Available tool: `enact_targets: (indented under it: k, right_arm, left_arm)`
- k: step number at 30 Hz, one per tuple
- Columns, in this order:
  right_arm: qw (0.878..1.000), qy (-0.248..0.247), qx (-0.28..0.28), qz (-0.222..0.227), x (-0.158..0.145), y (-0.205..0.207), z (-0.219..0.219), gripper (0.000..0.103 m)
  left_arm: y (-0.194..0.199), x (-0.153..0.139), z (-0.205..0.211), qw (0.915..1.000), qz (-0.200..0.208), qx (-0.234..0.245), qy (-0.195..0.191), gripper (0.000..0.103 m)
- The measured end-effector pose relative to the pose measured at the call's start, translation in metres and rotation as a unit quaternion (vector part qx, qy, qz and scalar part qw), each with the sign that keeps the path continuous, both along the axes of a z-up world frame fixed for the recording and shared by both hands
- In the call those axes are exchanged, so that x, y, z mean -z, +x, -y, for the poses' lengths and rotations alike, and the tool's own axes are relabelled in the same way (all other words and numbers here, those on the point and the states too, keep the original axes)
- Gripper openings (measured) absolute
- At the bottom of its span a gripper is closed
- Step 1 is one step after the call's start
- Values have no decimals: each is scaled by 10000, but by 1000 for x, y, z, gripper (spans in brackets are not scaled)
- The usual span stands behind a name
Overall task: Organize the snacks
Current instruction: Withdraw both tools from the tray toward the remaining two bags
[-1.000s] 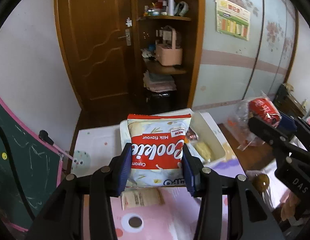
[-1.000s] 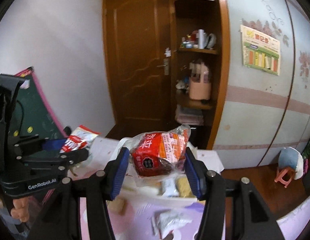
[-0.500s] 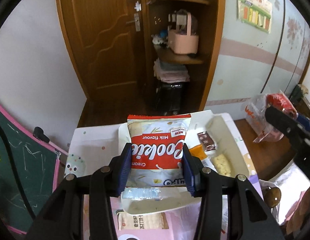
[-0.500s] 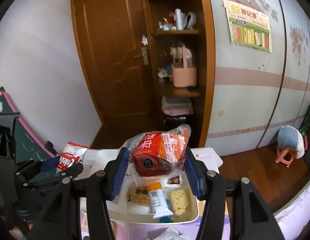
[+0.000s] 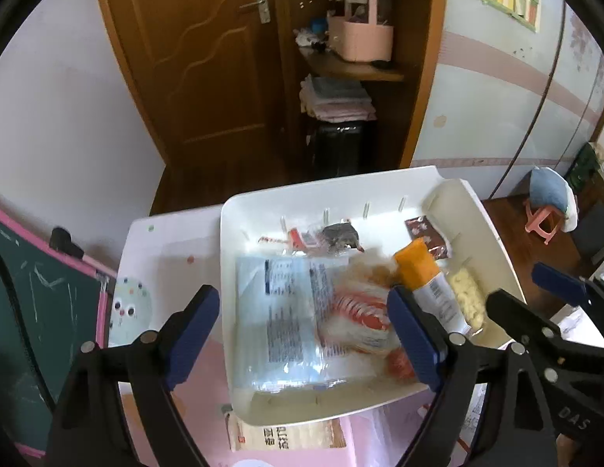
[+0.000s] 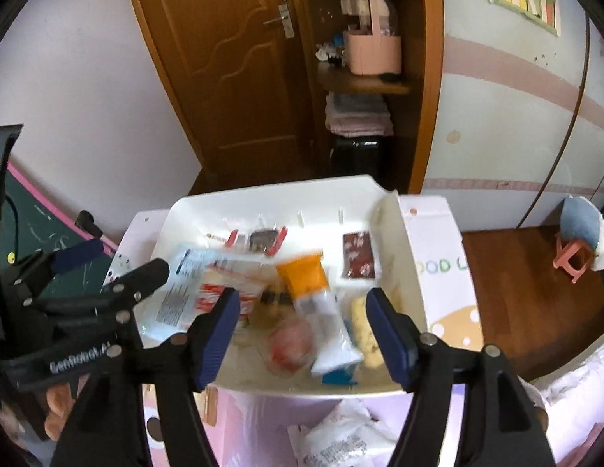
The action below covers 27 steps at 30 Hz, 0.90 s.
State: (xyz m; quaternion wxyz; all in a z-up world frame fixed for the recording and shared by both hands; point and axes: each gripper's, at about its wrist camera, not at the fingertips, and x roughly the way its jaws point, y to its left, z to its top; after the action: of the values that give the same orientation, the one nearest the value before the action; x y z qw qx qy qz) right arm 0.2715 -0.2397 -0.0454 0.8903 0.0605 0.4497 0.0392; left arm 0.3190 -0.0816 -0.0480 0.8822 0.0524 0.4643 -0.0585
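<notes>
A white tray [image 5: 239,397] [image 6: 383,387] sits on the small table and holds several snacks. The red and white cookie bag [image 5: 356,323] [image 6: 208,295] lies blurred in the tray beside a clear blue packet [image 5: 286,311]. The red snack bag [image 6: 292,344] lies blurred near the tray's front, next to an orange-capped tube [image 5: 426,284] [image 6: 313,295]. My left gripper [image 5: 305,334] hovers open and empty over the tray's left part. My right gripper [image 6: 303,334] hovers open and empty over the tray's front.
A beige packet [image 5: 286,434] lies on the pink mat in front of the tray. A white wrapper [image 6: 340,436] lies on the mat too. A chalkboard [image 5: 25,311] stands at the left. A door and shelves stand behind, a small stool [image 6: 578,241] at the right.
Both grippers moved forward over the tray and opened. The cookie bag dropped from the left gripper and the red snack bag from the right one into the tray.
</notes>
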Motion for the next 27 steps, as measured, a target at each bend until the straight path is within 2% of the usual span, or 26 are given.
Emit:
enact_targets:
  k: [14,23,27]
  right_arm:
    - [9998,11,94,189,-27,-43,-1,71]
    - [9993,-147,17,334,-44,-82,-8,72]
    - [9986,-230,-1,479,-55,-102,-8,72]
  left_arm:
    - [-46,-20,-18,9998,118,-56,-114,87]
    - [-88,-44,-32,9995,275,35,-153,87]
    - [-110,-58,-42,9988,379,67,-292,87]
